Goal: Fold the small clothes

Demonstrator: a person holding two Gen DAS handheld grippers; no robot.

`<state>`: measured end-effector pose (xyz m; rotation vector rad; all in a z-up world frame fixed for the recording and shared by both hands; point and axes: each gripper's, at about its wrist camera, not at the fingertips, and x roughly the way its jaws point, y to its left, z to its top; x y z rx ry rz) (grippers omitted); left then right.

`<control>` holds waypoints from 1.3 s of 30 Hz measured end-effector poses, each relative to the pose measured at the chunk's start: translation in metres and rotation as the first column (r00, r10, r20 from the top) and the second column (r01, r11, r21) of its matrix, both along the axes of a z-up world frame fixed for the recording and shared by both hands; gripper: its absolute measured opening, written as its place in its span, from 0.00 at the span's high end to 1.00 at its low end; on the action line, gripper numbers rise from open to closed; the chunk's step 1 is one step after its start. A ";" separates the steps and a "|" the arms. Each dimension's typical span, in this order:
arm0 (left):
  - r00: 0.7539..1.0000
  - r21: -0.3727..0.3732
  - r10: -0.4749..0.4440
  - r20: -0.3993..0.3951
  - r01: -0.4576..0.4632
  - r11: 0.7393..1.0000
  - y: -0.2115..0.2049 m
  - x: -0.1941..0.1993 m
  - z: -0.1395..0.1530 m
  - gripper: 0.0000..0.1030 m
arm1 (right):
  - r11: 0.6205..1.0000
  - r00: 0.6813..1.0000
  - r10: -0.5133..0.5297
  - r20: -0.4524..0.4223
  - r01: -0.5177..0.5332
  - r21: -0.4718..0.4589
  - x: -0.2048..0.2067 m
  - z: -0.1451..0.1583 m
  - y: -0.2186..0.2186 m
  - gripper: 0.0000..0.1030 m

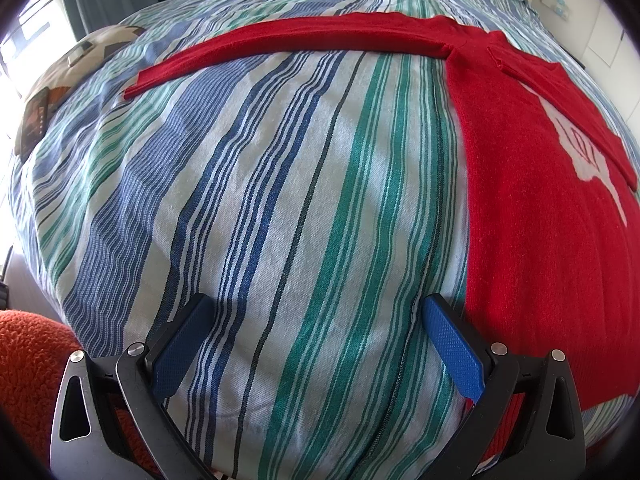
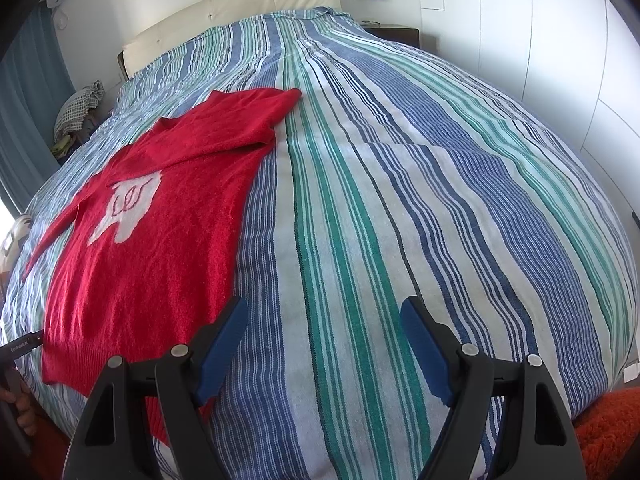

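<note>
Red sweater (image 1: pixel 540 208) flat between both grippers; left gripper (image 1: pixel 316 344) and right gripper (image 2: pixel 324 344) agape, empty

Red sweater (image 2: pixel 160 240): fuzzy matt knit, ribbed hem at 6 o'clock. Striped bed cover (image 2: pixel 360 240): woven cotton-like cloth, matt, coarse weave. Left hand-held gripper (image 1: pixel 316 320): black plastic, textured blue pads, bright metal pins. Headboard (image 2: pixel 224 8): smooth cream padded upholstery.

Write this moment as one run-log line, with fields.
stage: before fold | red sweater: flat on striped bed cover, one sleeve folded in | left gripper: open, empty | right gripper: open, empty
</note>
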<state>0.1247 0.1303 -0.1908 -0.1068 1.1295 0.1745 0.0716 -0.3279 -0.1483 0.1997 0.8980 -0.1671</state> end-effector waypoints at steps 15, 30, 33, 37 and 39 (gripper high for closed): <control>1.000 0.001 0.001 0.001 -0.001 1.000 0.000 0.000 0.000 0.00 | 1.000 1.000 -0.001 -0.004 0.001 0.003 0.001 -0.002 -0.001 0.24; 1.000 0.010 -0.002 0.008 0.002 1.000 -0.001 -0.001 0.000 0.00 | 1.000 1.000 -0.004 -0.007 0.004 0.003 0.001 -0.003 -0.001 0.24; 1.000 0.012 -0.001 0.010 0.000 1.000 -0.002 -0.001 0.000 0.00 | 1.000 1.000 -0.004 -0.006 0.004 0.004 0.001 -0.003 -0.001 0.24; 1.000 0.015 0.001 0.013 -0.001 1.000 -0.003 -0.001 0.000 0.00 | 1.000 1.000 -0.004 -0.007 0.004 0.004 0.001 -0.003 -0.001 0.24; 1.000 0.016 0.001 0.015 -0.002 1.000 -0.003 -0.002 0.000 0.00 | 1.000 1.000 -0.004 -0.007 0.004 0.004 0.001 -0.003 -0.001 0.24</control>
